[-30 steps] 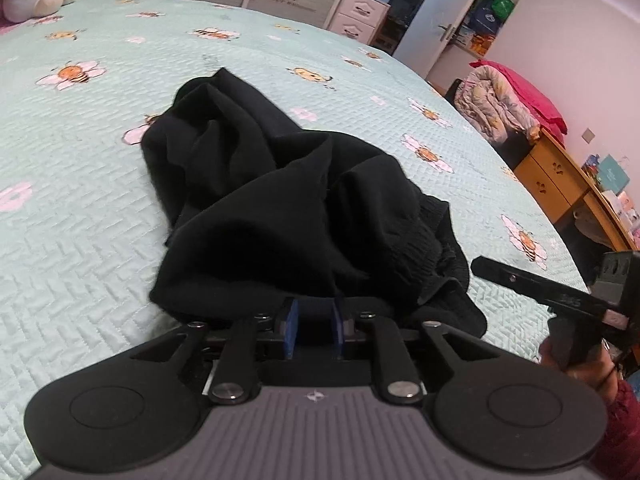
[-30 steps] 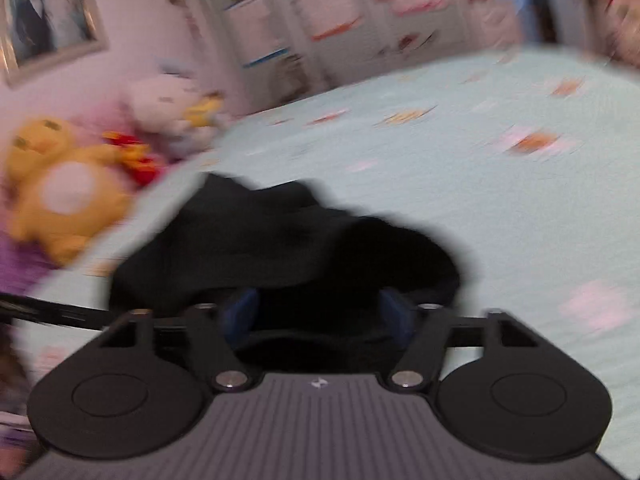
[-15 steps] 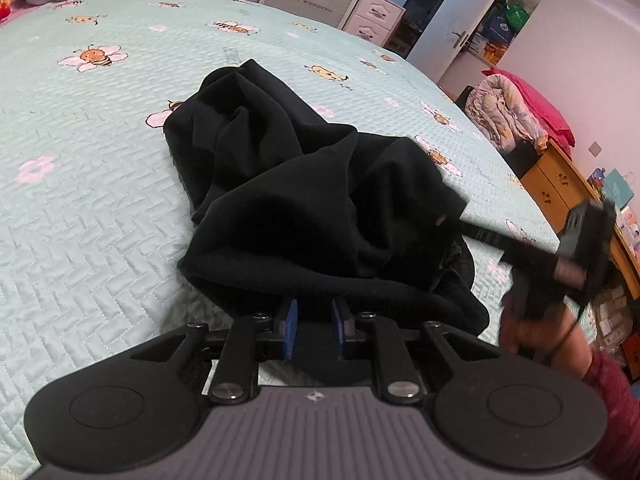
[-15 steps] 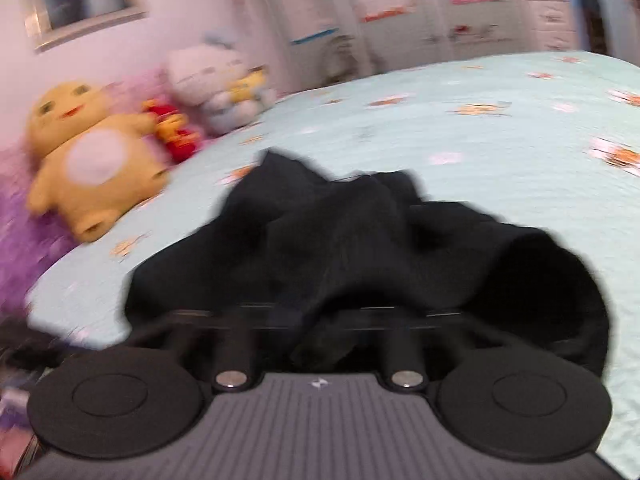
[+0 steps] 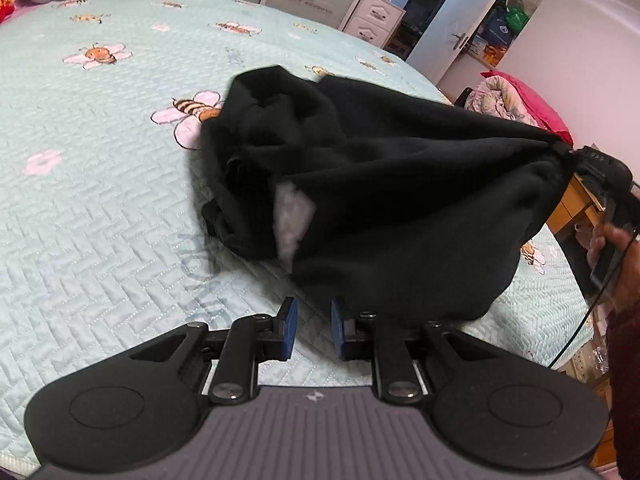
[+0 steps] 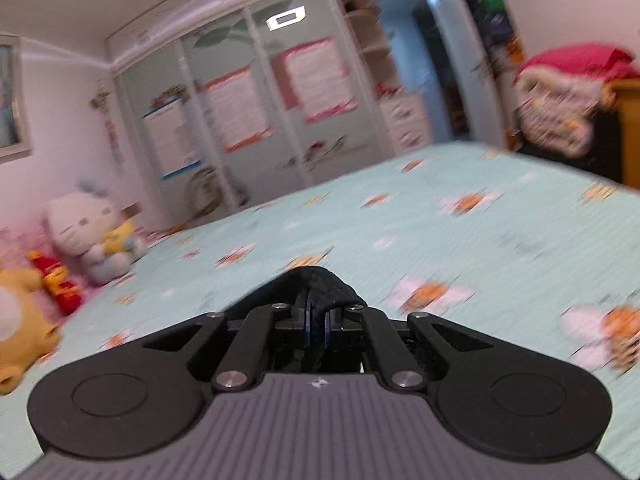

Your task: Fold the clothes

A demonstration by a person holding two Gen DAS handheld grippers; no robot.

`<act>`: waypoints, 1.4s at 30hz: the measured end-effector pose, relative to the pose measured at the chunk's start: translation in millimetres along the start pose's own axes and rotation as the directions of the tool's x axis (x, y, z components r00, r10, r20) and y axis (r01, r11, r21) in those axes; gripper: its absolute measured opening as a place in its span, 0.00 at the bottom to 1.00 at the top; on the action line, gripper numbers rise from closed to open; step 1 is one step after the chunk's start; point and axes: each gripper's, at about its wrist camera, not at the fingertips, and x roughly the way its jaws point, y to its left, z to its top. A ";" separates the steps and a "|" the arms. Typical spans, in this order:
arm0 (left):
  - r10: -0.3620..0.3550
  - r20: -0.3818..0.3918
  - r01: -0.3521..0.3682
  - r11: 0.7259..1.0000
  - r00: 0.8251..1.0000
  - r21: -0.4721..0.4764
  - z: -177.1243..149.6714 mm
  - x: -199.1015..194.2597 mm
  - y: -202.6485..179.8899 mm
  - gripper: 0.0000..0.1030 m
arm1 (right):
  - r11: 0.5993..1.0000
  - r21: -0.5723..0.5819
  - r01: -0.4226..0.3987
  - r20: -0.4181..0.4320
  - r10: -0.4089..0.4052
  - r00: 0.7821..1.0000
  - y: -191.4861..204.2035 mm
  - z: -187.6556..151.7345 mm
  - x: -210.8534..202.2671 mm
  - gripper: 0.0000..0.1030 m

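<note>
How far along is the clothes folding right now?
Barely started. Nothing looks folded: the black garment is bunched on the bed. In hand: the right gripper is shut on one edge, lifting it. The left gripper holds nothing. Left: spreading it flat and every fold.

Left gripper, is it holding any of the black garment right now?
No. The left gripper has only bedspread showing in its gap; the black garment lies just beyond.

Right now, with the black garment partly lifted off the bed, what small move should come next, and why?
Probably close the left gripper on the garment's near edge: the right gripper already pinches one bunched end of the black garment, while the left's pads stand apart, gripping nothing.
</note>
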 end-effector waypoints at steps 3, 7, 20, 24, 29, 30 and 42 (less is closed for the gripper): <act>0.009 0.001 -0.009 1.000 1.000 -0.023 -1.3 -1.4 8.0 0.21 | 0.995 -0.013 0.098 0.053 -0.097 0.994 -21.8 17.3 -4.4 0.04; 0.024 -0.026 -0.025 0.998 0.999 -0.065 -5.1 5.2 19.8 0.21 | 0.974 -0.016 0.224 0.093 -0.222 0.971 -53.7 30.0 0.6 0.04; 0.071 -0.106 -0.084 0.988 0.992 -0.126 -9.9 34.8 24.1 0.23 | 0.930 -0.079 0.360 -0.112 -0.367 0.923 -116.9 -19.0 53.7 0.41; 0.089 -0.086 -0.096 0.993 0.992 -0.071 -3.1 47.5 11.2 0.25 | 0.962 0.024 0.271 -0.209 -0.260 0.943 -128.0 -54.4 32.6 0.56; 0.161 0.049 -0.162 0.987 0.986 0.004 20.1 60.6 -7.7 0.44 | 0.975 0.104 0.195 -0.244 -0.165 0.956 -126.5 -99.6 -11.8 0.65; 0.189 0.090 -0.191 0.982 0.978 0.010 24.7 63.5 -9.4 0.49 | 0.976 0.116 0.185 -0.257 -0.150 0.955 -126.5 -109.3 -19.7 0.69; 0.332 0.075 -0.327 0.942 0.940 -0.081 76.0 147.2 9.6 0.58 | 0.981 0.157 0.117 -0.360 -0.054 0.931 -101.2 -202.4 -33.2 0.80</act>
